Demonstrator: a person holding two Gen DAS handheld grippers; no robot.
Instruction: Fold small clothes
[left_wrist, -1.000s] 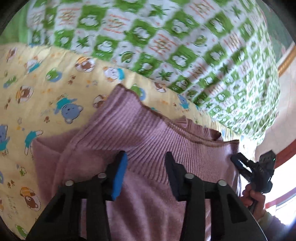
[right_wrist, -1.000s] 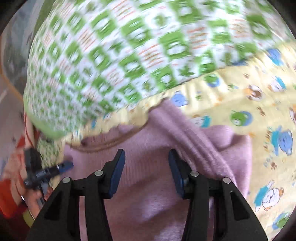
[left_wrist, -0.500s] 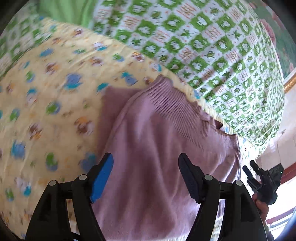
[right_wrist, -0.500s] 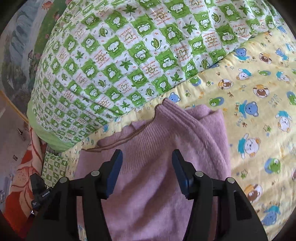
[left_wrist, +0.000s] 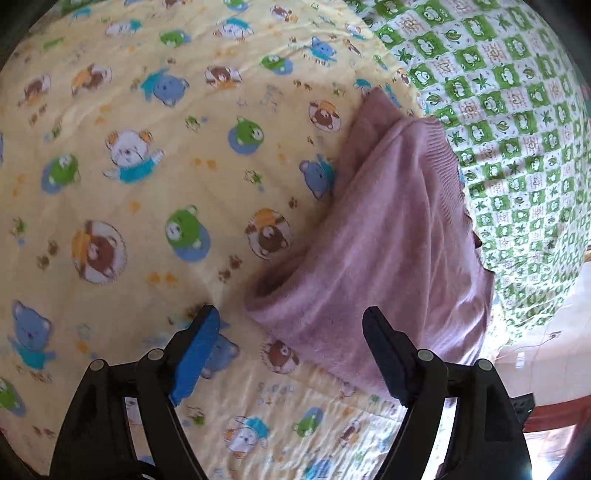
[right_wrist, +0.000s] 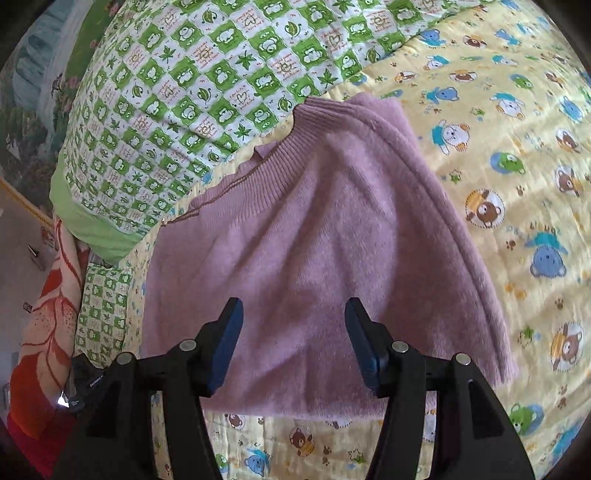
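Note:
A small mauve knitted sweater (right_wrist: 314, 240) lies folded on the yellow bear-print blanket (right_wrist: 517, 166), its ribbed hem toward the green checked quilt. In the left wrist view the sweater (left_wrist: 388, 240) lies to the right, with a rolled open end facing my left gripper. My left gripper (left_wrist: 291, 347) is open and empty, above the blanket just left of the sweater's near corner. My right gripper (right_wrist: 293, 339) is open and empty, raised over the sweater's near edge.
A green-and-white checked quilt (right_wrist: 184, 92) lies beyond the sweater. An orange floral cloth (right_wrist: 48, 314) hangs at the bed's left edge. The yellow blanket (left_wrist: 147, 184) spreads wide to the left in the left wrist view. Floor shows past the bed edge (left_wrist: 546, 350).
Both grippers have drawn back from the sweater and risen. My left gripper has swung left over the blanket and opened wider. The sweater lies still.

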